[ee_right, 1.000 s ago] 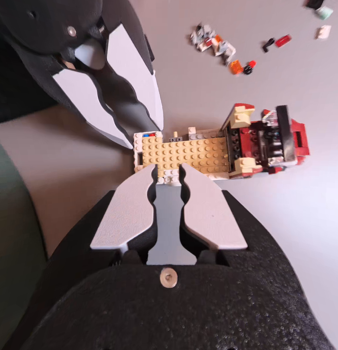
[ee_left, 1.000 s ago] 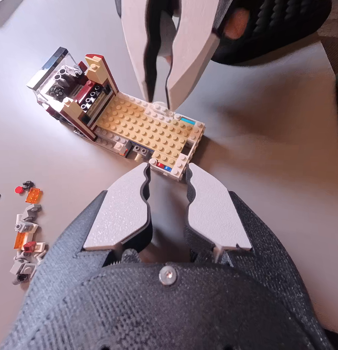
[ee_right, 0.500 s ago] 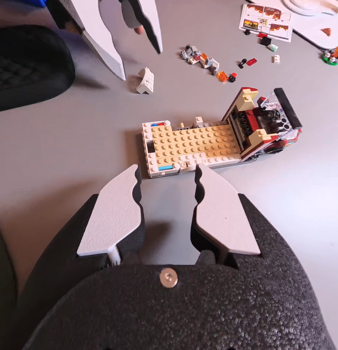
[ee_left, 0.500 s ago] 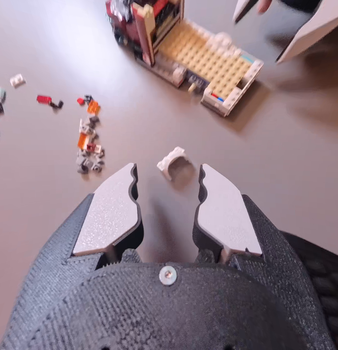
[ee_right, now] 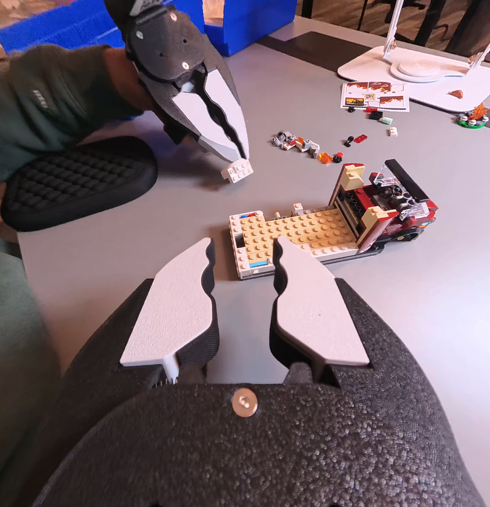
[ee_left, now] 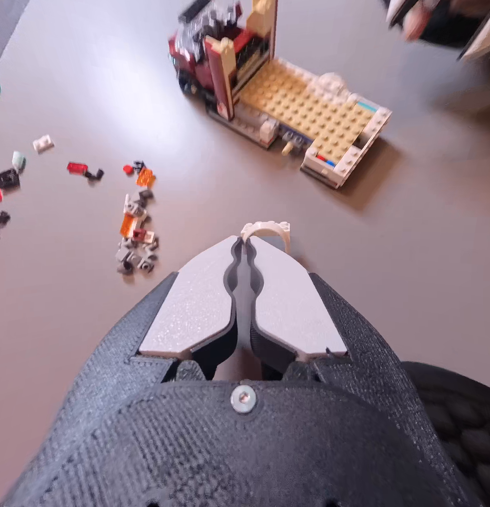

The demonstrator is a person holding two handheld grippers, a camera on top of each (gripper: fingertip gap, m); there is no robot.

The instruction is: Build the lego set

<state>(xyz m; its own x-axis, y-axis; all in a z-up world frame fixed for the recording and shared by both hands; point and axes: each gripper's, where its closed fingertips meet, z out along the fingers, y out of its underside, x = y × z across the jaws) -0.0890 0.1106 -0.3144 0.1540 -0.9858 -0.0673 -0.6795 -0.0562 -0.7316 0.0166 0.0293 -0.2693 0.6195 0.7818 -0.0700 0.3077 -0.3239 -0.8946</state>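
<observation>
One piece in hand: white arch, pinched at one end by the left gripper, its far leg low over or on the table, cannot tell which
Left gripper: fingers together on the arch's thin wall
Right gripper: fingers apart, empty, just before the truck
Truck: rests on the table, tan bed bare, well apart from the arch
Handling: arch likely light, stiff, slick; an end pinch may let it swivel, so a hold across both legs looks safer
Loose bits: left of the arch
</observation>
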